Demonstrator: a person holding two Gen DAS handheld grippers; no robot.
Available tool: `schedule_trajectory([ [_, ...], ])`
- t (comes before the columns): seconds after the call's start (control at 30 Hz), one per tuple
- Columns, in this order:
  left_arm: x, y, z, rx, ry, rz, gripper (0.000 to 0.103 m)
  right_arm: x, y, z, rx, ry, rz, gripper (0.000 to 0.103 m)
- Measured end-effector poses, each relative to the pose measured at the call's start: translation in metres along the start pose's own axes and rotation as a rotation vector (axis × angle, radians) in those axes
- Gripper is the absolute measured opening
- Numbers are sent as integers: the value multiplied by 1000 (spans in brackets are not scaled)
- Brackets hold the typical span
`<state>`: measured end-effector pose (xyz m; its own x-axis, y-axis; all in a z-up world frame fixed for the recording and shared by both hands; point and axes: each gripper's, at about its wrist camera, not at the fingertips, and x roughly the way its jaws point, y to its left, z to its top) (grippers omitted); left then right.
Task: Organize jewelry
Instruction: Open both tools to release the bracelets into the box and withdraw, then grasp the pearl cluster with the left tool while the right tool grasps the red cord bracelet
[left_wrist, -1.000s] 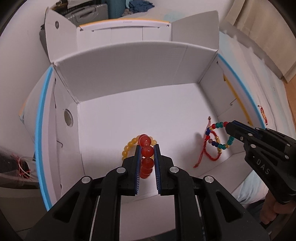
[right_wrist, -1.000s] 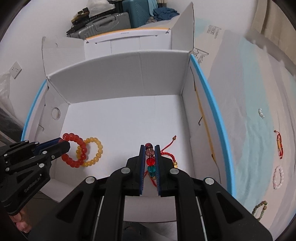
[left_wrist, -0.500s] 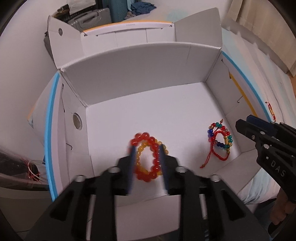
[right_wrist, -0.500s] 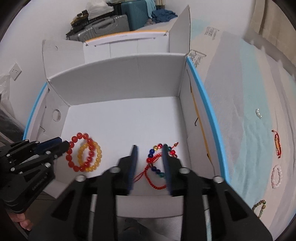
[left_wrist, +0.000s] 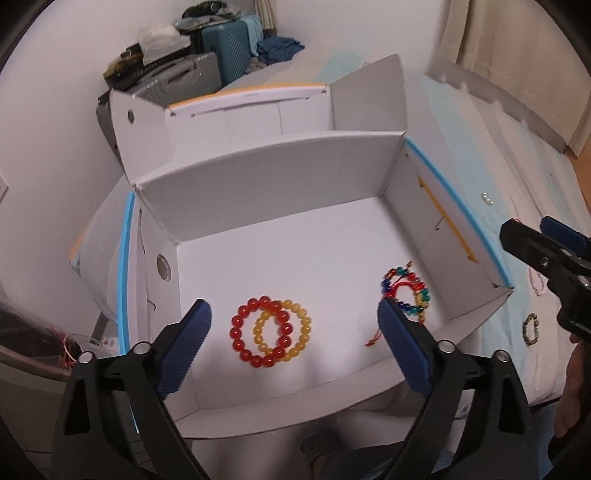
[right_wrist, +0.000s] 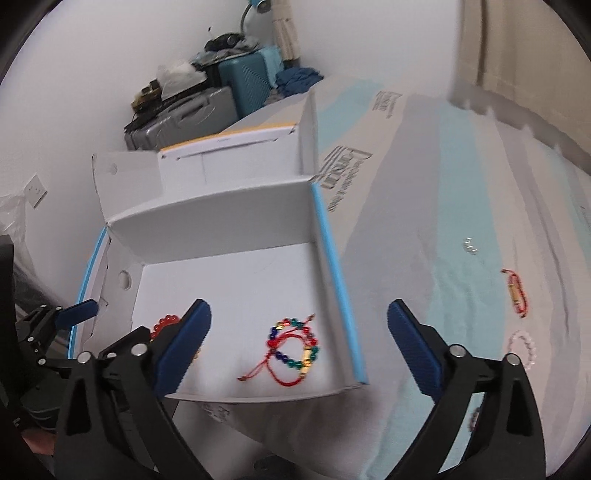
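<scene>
A white cardboard box (left_wrist: 280, 184) lies open on a bed. On its floor a red bead bracelet (left_wrist: 258, 332) overlaps a yellow bead bracelet (left_wrist: 295, 332). A multicoloured bead bracelet with red cord (left_wrist: 406, 291) lies at the box's right; it also shows in the right wrist view (right_wrist: 295, 347). My left gripper (left_wrist: 295, 347) is open and empty above the box's near side. My right gripper (right_wrist: 299, 347) is open and empty over the box's right wall (right_wrist: 340, 280); it shows in the left wrist view (left_wrist: 535, 240).
On the bed sheet (right_wrist: 461, 184) right of the box lie a red cord charm (right_wrist: 515, 293), a white pearl bracelet (right_wrist: 526, 347), small pearl pieces (right_wrist: 469, 245) and a green bead bracelet (left_wrist: 530, 328). Suitcases (left_wrist: 207, 70) stand behind the box by the wall.
Both grippers opened and let go of their bracelets, which now lie on the box floor. Both grippers pulled back and up; the right one moved to the right.
</scene>
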<state>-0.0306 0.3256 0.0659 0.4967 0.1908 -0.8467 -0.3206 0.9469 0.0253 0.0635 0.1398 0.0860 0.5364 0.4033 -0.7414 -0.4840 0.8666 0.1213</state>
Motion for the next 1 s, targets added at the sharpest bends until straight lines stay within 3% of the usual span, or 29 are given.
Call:
schedule_trajectory([
  [0.3, -17, -53, 11, 48, -39, -26, 97, -37, -58, -5, 47, -40, -75, 95],
  [0.6, -19, -132, 26, 126, -63, -101, 97, -62, -140, -21, 122, -51, -155, 95],
  [0.87, 2, -208, 55, 183, -80, -157, 97, -59, -228, -29, 191, -42, -206, 95],
  [1.0, 32, -255, 82, 208, -67, -184, 97, -41, -266, -28, 203, -21, -220, 95],
])
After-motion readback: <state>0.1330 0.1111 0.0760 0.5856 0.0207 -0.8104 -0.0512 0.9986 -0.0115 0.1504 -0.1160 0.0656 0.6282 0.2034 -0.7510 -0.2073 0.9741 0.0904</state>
